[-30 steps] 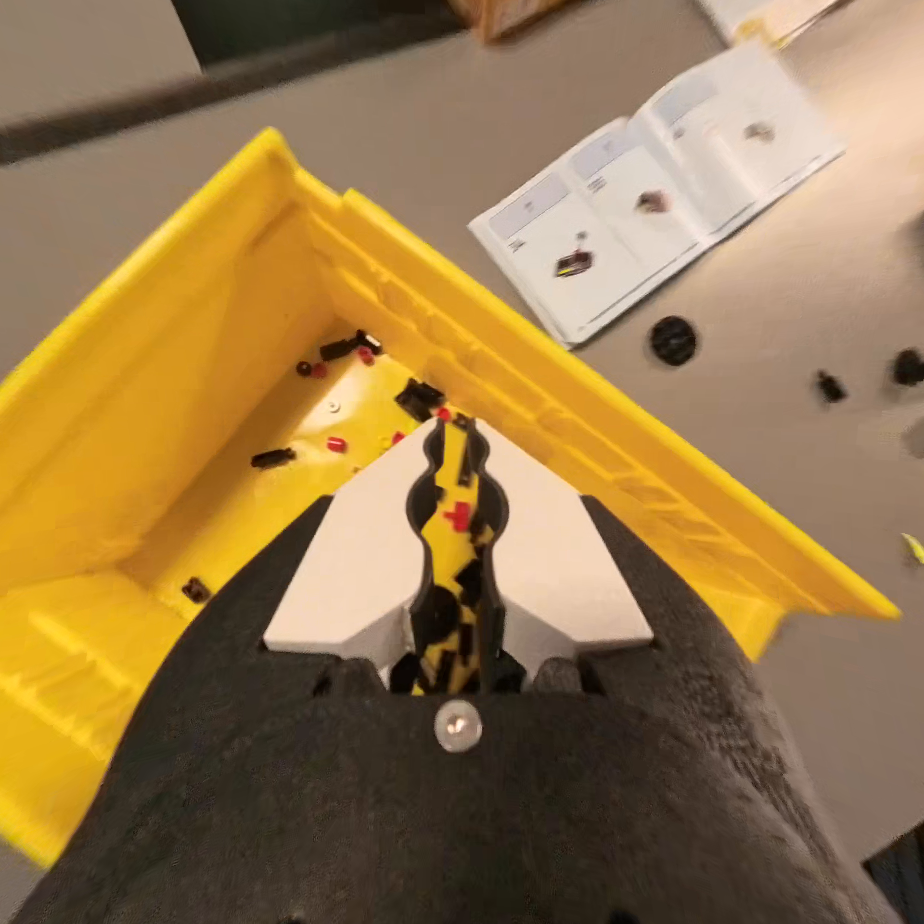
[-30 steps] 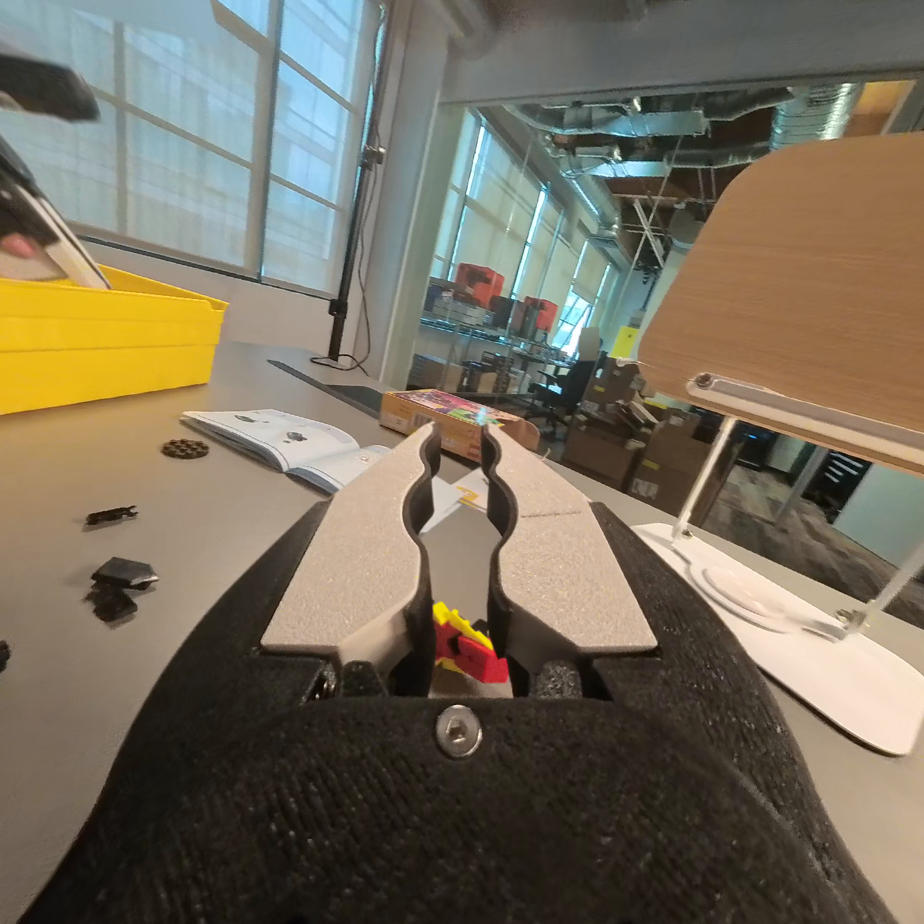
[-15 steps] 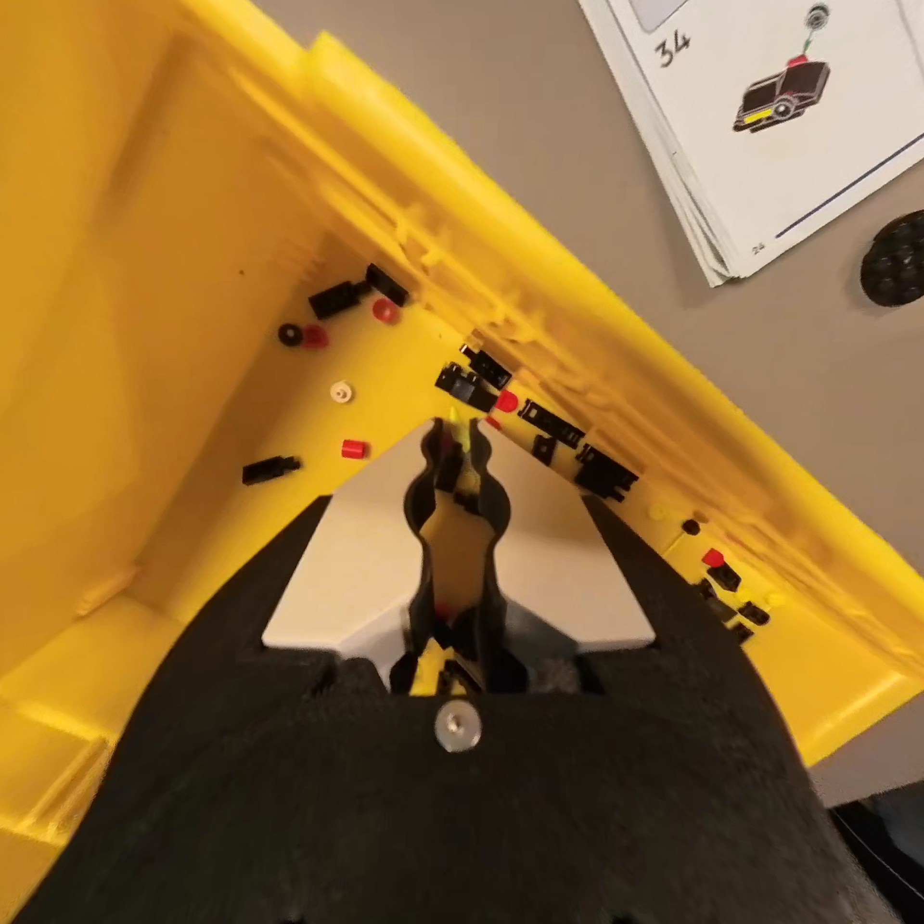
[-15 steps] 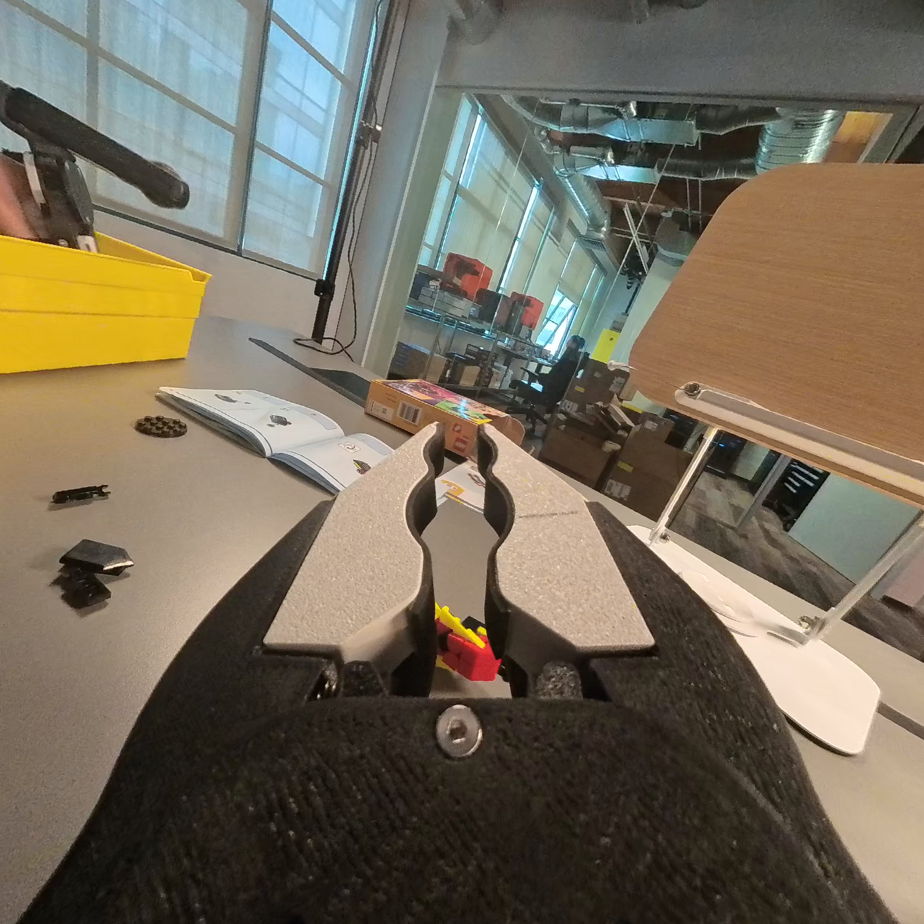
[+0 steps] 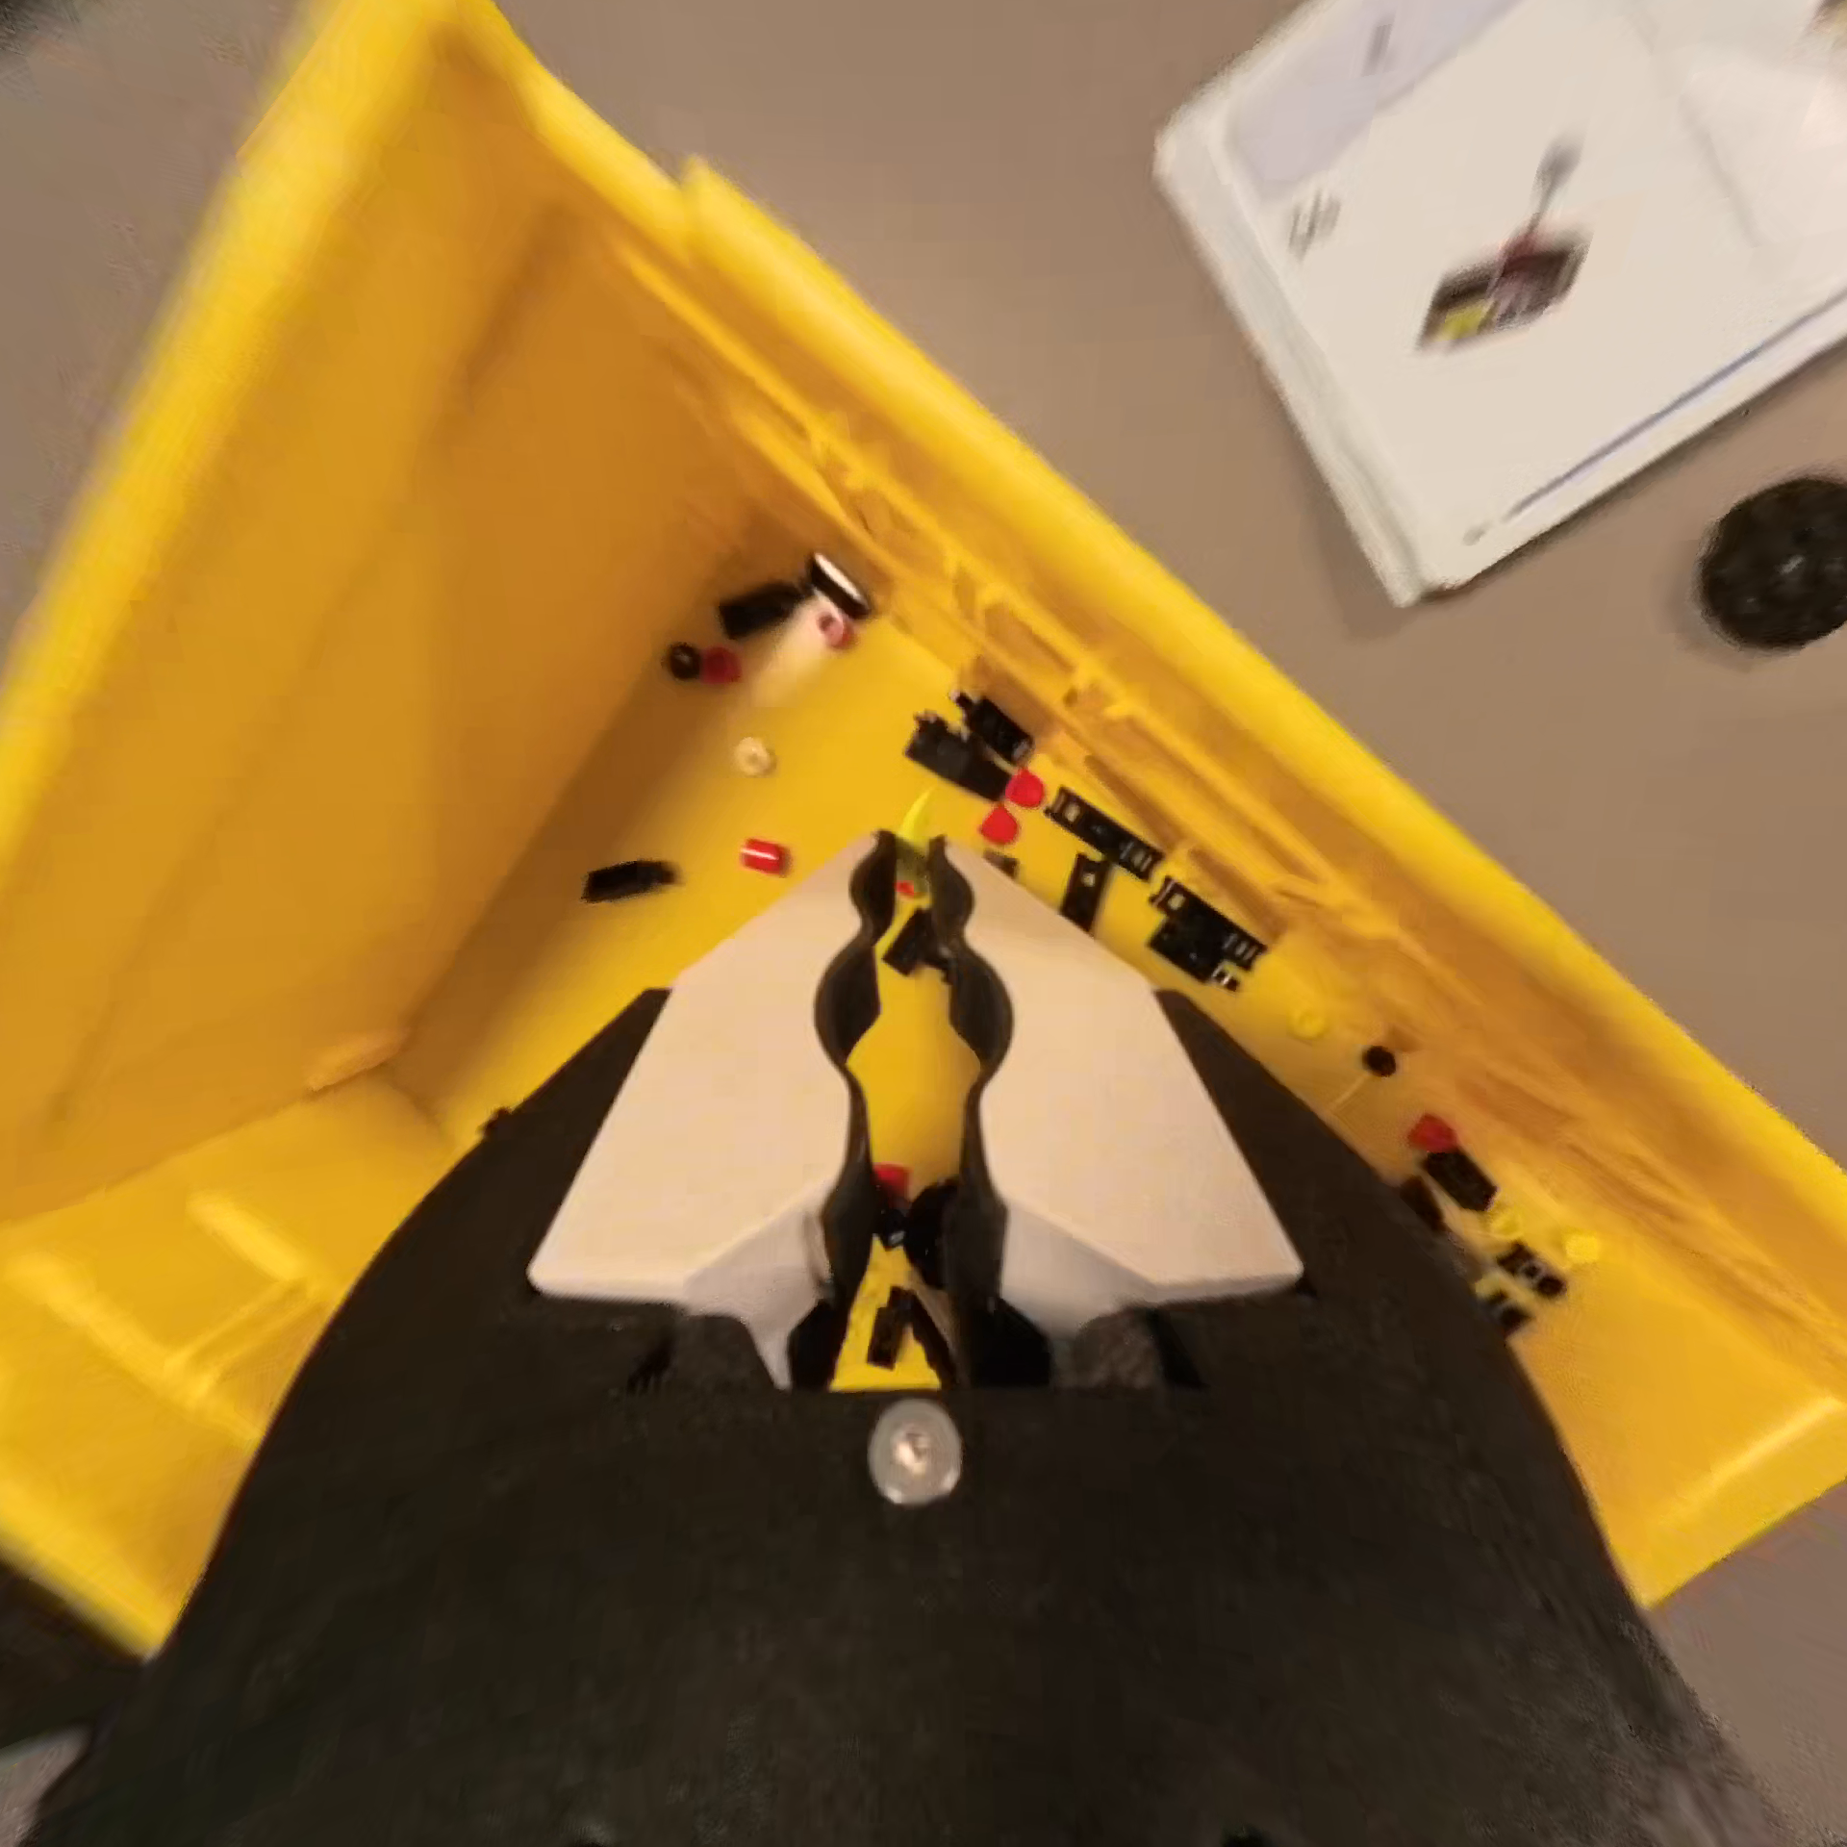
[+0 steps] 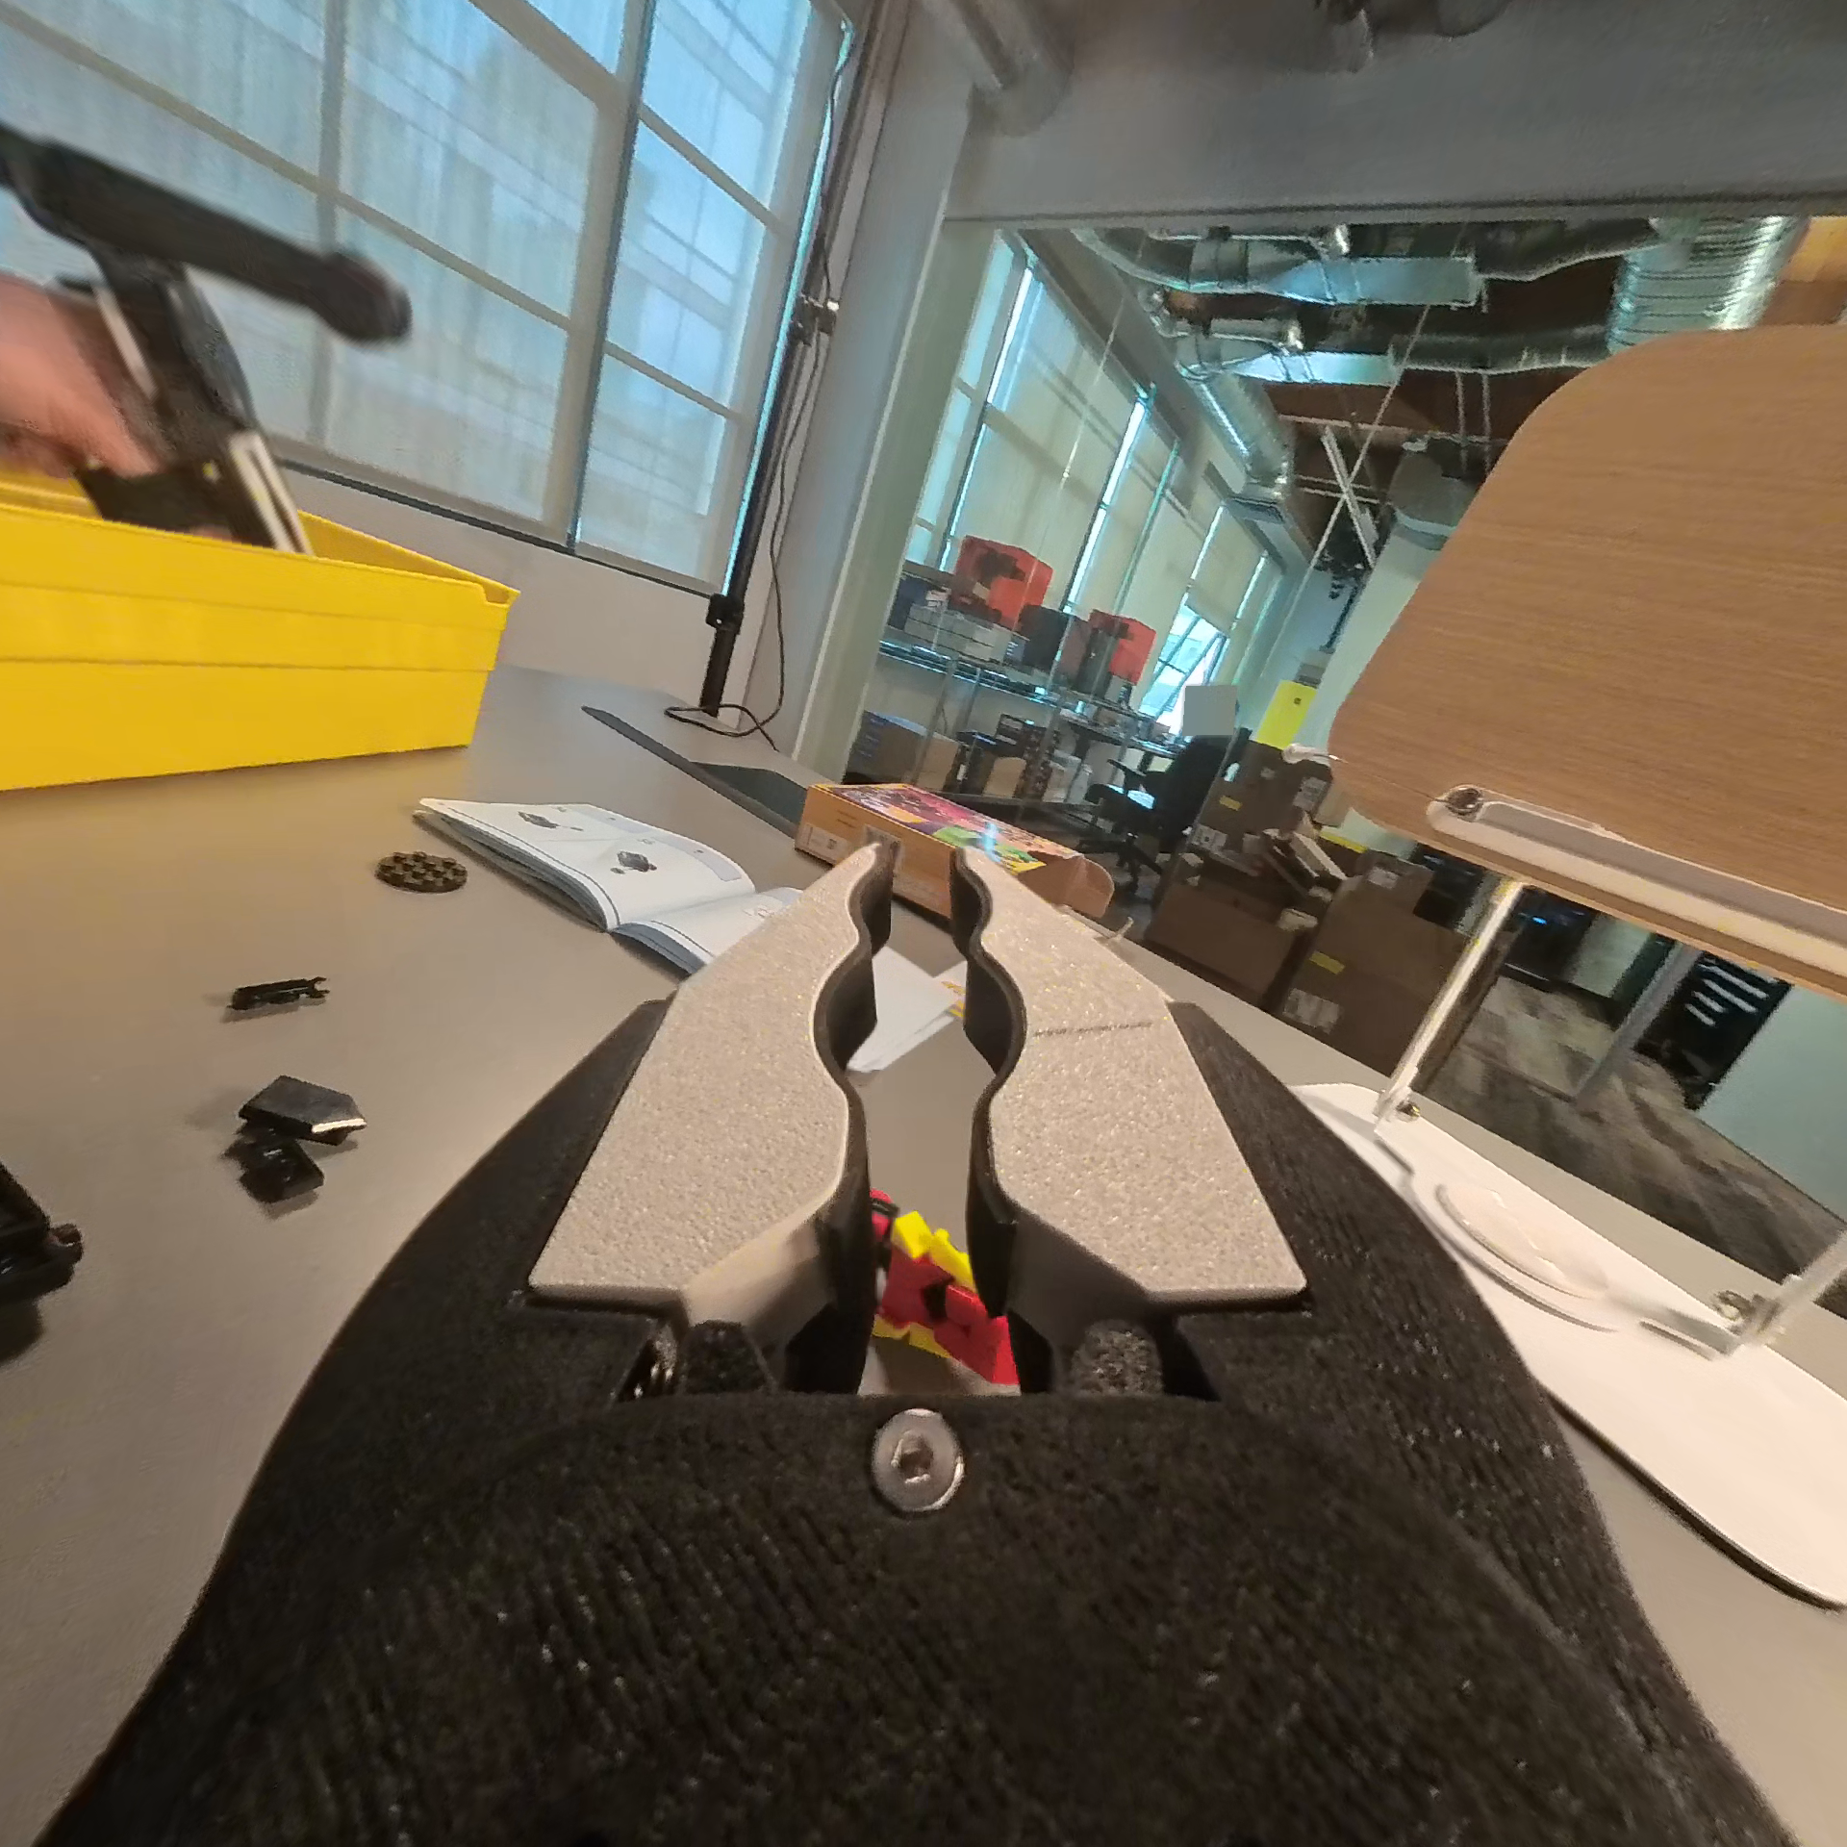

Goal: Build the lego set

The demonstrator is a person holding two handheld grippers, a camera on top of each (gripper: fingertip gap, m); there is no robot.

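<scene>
My left gripper [image 5: 912,862] hangs over the yellow bin [image 5: 400,500], its tips nearly together on a small yellow-green piece [image 5: 918,822]. Several loose black pieces [image 5: 1199,929] and red pieces [image 5: 765,855] lie on the bin floor along the right wall. My right gripper [image 6: 920,875] is low over the grey table and shut on a red and yellow lego assembly [image 6: 929,1289], gripped deep between the fingers near their base. The bin [image 6: 250,680] and the left gripper [image 6: 200,470] with a hand also show at the far left of the right wrist view.
An open instruction booklet [image 5: 1499,250] [image 6: 600,860] and a round black plate [image 5: 1774,580] [image 6: 421,872] lie beside the bin. Black pieces [image 6: 300,1109] [image 6: 278,993] sit on the table at left. A lego box [image 6: 929,830] lies behind. A wood-topped stand on a white base [image 6: 1599,1399] stands at right. Left tips to right tips: about 45 cm.
My left gripper went down into the bin, then drew back a little with a yellow-green piece at its tips. My right gripper keeps the red and yellow assembly and has only shifted slightly.
</scene>
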